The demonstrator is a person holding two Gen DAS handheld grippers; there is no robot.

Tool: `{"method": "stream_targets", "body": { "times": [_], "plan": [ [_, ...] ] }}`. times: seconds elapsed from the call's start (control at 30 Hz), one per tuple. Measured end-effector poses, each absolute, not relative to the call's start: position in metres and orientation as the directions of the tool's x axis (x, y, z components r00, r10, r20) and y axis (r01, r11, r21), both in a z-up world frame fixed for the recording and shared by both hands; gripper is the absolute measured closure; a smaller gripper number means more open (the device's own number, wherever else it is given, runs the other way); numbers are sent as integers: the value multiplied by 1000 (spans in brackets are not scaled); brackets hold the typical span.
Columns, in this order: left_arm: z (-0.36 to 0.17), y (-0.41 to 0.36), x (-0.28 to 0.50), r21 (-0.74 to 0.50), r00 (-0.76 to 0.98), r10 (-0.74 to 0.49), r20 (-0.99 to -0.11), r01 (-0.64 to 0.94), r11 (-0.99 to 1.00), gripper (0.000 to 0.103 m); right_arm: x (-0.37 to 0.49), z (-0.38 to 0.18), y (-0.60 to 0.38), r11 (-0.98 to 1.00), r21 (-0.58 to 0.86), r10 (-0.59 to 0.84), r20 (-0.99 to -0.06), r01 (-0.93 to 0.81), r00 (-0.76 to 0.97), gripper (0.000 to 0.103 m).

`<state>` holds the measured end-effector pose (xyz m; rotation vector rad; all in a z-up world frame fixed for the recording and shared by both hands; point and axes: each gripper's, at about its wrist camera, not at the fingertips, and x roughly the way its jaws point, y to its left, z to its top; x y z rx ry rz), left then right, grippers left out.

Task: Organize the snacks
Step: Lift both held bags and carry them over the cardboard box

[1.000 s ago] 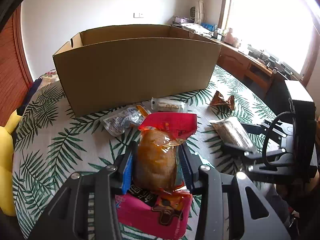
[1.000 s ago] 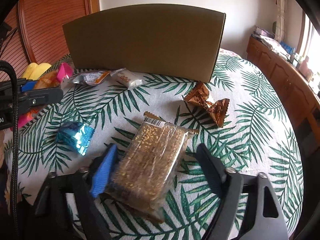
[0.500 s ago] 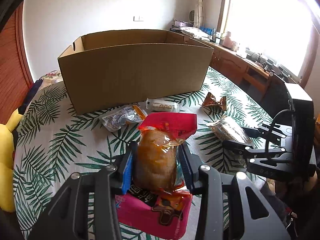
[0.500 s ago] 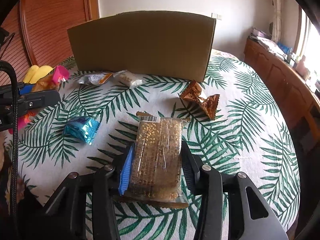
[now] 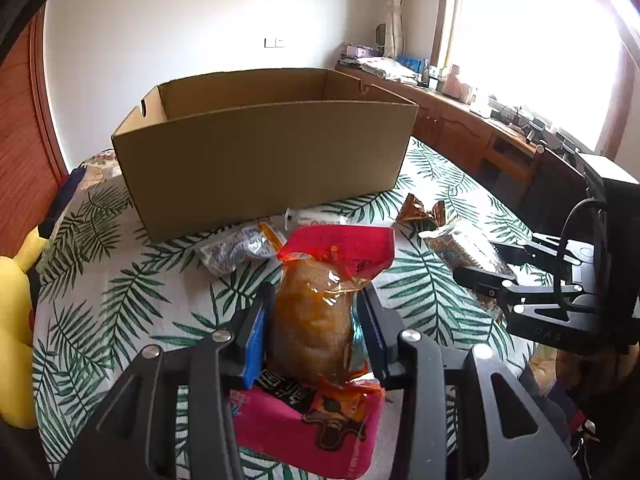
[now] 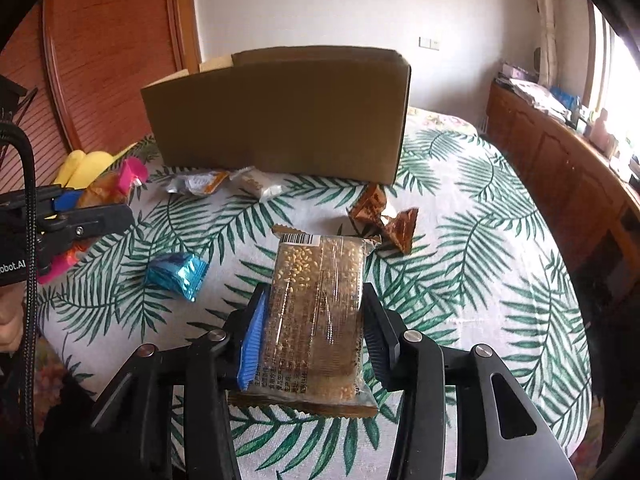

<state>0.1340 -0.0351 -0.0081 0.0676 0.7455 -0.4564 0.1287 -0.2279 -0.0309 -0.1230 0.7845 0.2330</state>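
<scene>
My left gripper [image 5: 316,300] is shut on a clear pouch with a red top and a brown snack inside [image 5: 312,320], held above the palm-leaf tablecloth [image 5: 100,312]. A pink packet [image 5: 308,432] lies under its jaws. My right gripper [image 6: 314,300] is shut on a clear-wrapped sesame bar [image 6: 316,320], lifted off the cloth. The open cardboard box [image 5: 264,160] stands at the far side of the table, also seen in the right wrist view [image 6: 280,120]. Each gripper shows in the other's view: the right gripper [image 5: 484,276] and the left gripper [image 6: 100,208].
Loose snacks lie before the box: a silver packet [image 5: 232,248], a white packet [image 5: 312,218], two brown wrappers [image 6: 380,220] and a blue foil packet [image 6: 176,276]. A yellow plush toy [image 5: 16,320] sits at the table's left edge. A wooden sideboard [image 5: 480,136] runs under the window.
The right gripper's jaws closed onto the sesame bar and raised it off the cloth. The left gripper kept its hold on the pouch and barely moved.
</scene>
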Motion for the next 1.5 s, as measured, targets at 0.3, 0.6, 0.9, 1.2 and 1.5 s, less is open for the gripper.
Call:
{"method": "stream_targets", "body": {
  "times": [0.3,0.6,0.9,1.2,1.5],
  "plan": [
    [8,-38,148,-86,669,-372,-643,420,904,62,146,1,-226,961,-23,192,-665,-277,722,59],
    [27,-38,173,-74,702,-363,-613,406,911,62,171,25,-219,951,-48,210,-623,-306,753,59],
    [51,-37,201,-52,731,-352,-584,400,915,62,204,49,-211,942,-65,233,-583,-331,778,59],
    [75,-29,229,-49,763,-353,-541,391,919,62,239,65,-205,933,-71,253,-568,-353,783,59],
    [84,-25,261,-69,782,-351,-515,370,926,62,266,74,-200,922,-27,309,-546,-385,779,59]
  ]
}}
